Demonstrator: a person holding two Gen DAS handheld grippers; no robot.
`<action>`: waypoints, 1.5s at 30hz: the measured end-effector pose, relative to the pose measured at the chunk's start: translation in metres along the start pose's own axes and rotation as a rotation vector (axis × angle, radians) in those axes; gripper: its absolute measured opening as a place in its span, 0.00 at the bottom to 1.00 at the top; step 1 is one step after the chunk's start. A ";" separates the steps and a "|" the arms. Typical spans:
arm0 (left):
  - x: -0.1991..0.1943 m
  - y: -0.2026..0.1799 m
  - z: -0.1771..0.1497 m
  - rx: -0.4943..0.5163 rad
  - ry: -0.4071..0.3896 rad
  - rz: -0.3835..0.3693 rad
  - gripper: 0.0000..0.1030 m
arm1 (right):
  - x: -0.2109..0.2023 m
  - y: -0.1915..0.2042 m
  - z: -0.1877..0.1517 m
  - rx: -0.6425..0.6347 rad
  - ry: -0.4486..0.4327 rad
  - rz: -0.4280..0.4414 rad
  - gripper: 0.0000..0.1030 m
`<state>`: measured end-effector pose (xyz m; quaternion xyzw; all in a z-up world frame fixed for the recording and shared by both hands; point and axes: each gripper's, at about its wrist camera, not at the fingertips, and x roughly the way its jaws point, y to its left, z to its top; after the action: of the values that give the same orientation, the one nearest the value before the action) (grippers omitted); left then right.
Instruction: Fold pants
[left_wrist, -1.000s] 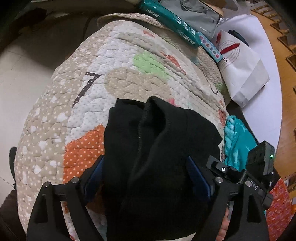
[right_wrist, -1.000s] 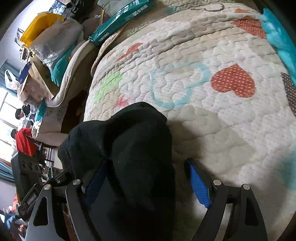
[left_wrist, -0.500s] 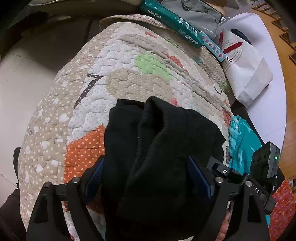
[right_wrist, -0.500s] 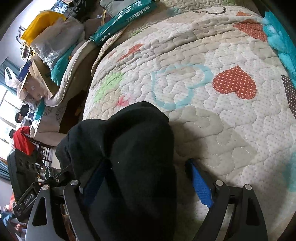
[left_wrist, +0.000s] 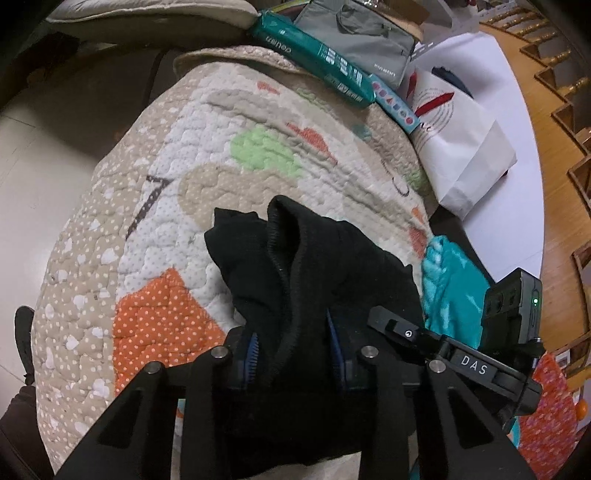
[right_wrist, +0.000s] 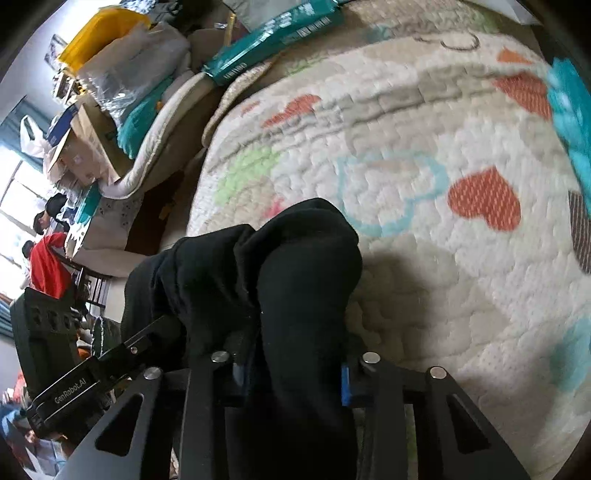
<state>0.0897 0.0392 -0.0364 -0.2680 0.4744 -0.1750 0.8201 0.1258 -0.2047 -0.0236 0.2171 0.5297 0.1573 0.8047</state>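
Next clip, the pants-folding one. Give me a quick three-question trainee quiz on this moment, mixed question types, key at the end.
1. True or false: the left claw is shut on the black pants.
2. Multiple choice: what do the pants lie on? A) bare floor B) patterned quilt C) wooden table
3. Fill in: the fluffy cloth right of the pants, in the left wrist view, is ____ in colour.

Key:
1. True; the right claw grips them too.
2. B
3. Teal

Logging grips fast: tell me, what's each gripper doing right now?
Left gripper: shut on the pants.
Right gripper: shut on the pants too.
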 end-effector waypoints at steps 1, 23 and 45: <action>-0.001 -0.002 0.002 0.003 -0.008 0.002 0.30 | -0.002 0.004 0.003 -0.015 -0.009 -0.002 0.32; 0.032 -0.046 0.086 0.093 -0.058 0.104 0.30 | -0.006 0.013 0.089 -0.072 -0.116 -0.042 0.30; 0.079 -0.024 0.111 0.075 -0.020 0.266 0.64 | 0.035 -0.029 0.106 0.046 -0.112 -0.188 0.71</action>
<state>0.2241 0.0074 -0.0309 -0.1737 0.4908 -0.0794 0.8501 0.2383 -0.2323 -0.0296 0.1931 0.5053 0.0565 0.8391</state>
